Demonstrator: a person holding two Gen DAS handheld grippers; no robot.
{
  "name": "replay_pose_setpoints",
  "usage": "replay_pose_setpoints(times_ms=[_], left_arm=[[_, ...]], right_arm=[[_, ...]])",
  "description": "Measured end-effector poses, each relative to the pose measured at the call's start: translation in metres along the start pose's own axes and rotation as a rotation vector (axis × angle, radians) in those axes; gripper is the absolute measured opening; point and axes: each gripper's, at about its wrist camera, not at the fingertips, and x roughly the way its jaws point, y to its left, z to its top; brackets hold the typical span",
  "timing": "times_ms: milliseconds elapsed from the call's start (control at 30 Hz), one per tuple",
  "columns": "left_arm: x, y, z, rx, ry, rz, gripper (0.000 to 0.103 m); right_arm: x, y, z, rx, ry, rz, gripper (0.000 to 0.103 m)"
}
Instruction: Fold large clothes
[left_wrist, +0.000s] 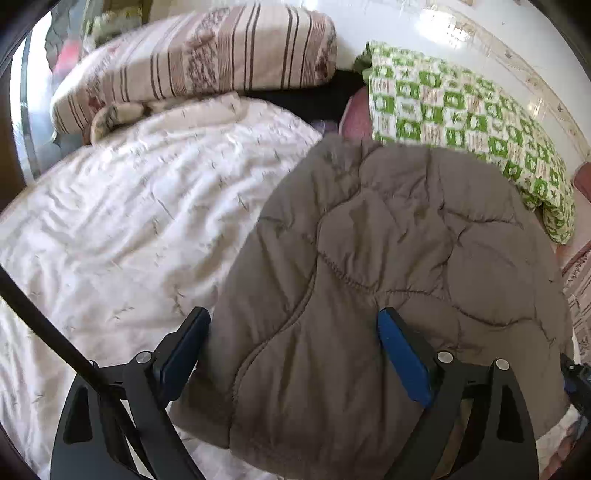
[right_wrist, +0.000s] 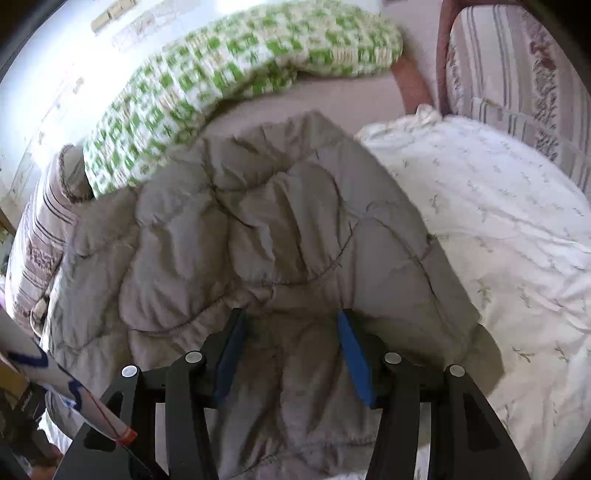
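Left gripper (left_wrist: 293, 325): jaws spread wide, blue pads (left_wrist: 402, 358) clear of the cloth, nothing pinched; the near edge of the grey-brown quilted jacket (left_wrist: 388, 240) lying between and under them. Right gripper (right_wrist: 290, 328): jaws about half apart over a bunched fold of the same jacket (right_wrist: 258, 229); whether the pads press the fabric, impossible to tell. Jacket spread flat on the white patterned bedspread (left_wrist: 122, 221), long axis running away from both cameras, far end toward the green-and-white checked blanket (left_wrist: 461, 110). Beyond, a striped folded quilt (left_wrist: 199, 62), beside the checked blanket.
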Motion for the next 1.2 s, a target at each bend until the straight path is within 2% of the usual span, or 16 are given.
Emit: replay_pose_setpoints(times_ms=[133,233,300,400,500,633,833,1200], left_arm=[[-0.029,-0.012,-0.001,0.056,-0.132,0.001,0.092],[-0.048,-0.038,-0.009,0.133,-0.193,-0.033,0.092],[-0.050,-0.057,-0.017,0.205,-0.187,-0.068,0.092],[-0.042,-0.079,-0.029,0.303,-0.166,-0.063,0.092],[-0.033,-0.088,-0.036,0.347,-0.144,-0.043,0.092],[-0.024,-0.090,-0.039,0.348,-0.123,-0.034,0.092],[-0.024,-0.094,-0.045,0.380,-0.139,-0.005,0.092],[-0.023,-0.094,-0.046,0.386,-0.139,0.000,0.092]], right_arm=[[-0.031,0.045,-0.012,-0.164,-0.128,0.045,0.056],[-0.037,0.080,-0.028,-0.268,-0.136,0.123,0.056],[-0.033,0.096,-0.040,-0.335,-0.117,0.138,0.056],[-0.021,0.107,-0.052,-0.379,-0.085,0.138,0.056],[-0.012,0.104,-0.055,-0.381,-0.056,0.132,0.061],[-0.001,0.098,-0.056,-0.352,-0.010,0.144,0.065],[0.003,0.098,-0.059,-0.358,-0.003,0.142,0.066],[0.006,0.100,-0.059,-0.381,0.004,0.130,0.068]])
